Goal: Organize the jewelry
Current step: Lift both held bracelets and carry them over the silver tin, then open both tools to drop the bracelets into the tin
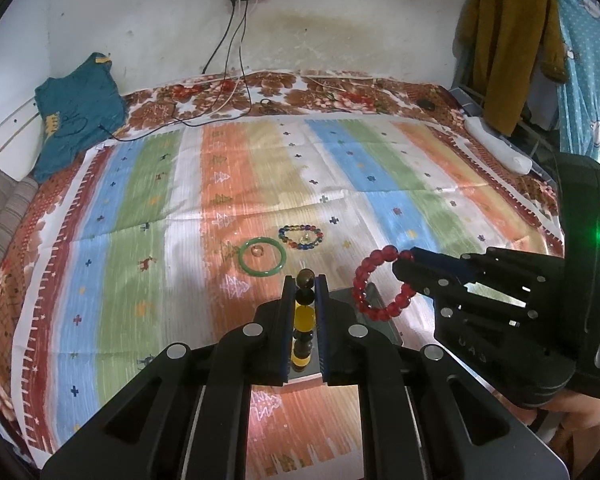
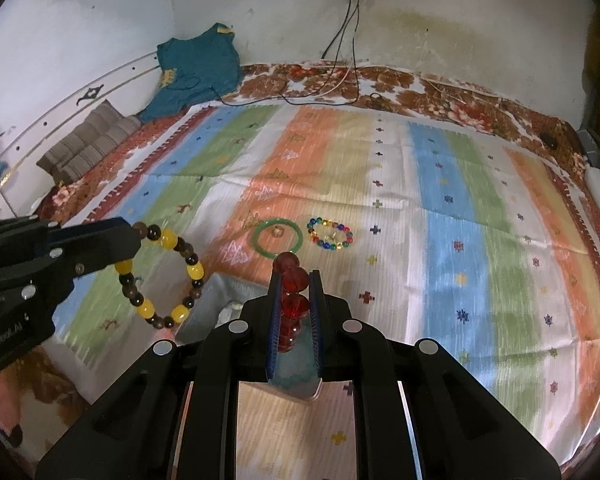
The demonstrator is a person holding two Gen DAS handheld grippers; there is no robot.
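My left gripper is shut on a bracelet of yellow and dark beads, which hangs as a loop from its tips. My right gripper is shut on a red bead bracelet, seen as a dangling ring in the left wrist view. Both are held above the striped bedspread, side by side. Farther ahead on the cloth lie a green bangle with a small piece inside it, and a multicoloured bead bracelet.
A grey box or tray sits on the cloth under the grippers. A teal garment, striped pillows and charger cables lie along the far wall. Clothes hang at the right.
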